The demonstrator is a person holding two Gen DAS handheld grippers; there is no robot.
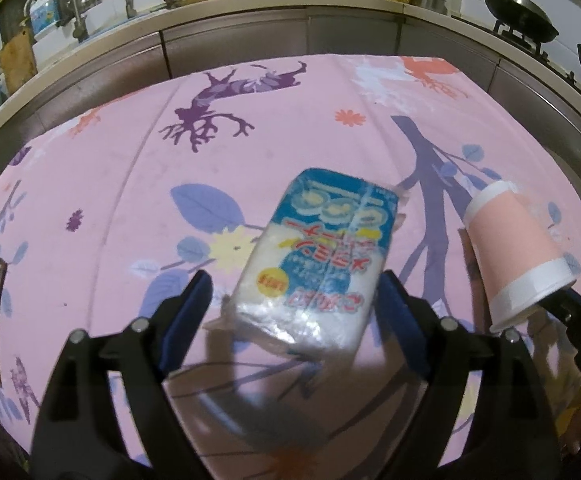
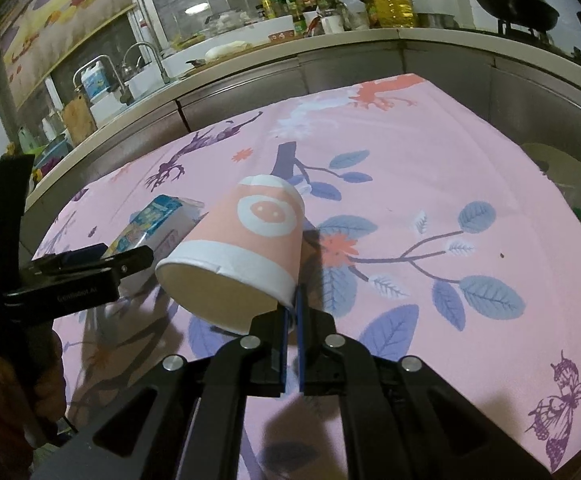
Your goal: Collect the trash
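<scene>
Pinching only the rim of the paper cup (image 2: 246, 252), the right hand-held gripper (image 2: 290, 312) risked letting it twist free (thin wall). The left hand-held gripper (image 1: 294, 292) stood wide around the tissue pack (image 1: 322, 256) on the surface (image 1: 130, 160), gripping nothing.

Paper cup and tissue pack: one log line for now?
right gripper: shut on paper cup rim | left gripper: jaws open around tissue pack | tablecloth
</scene>
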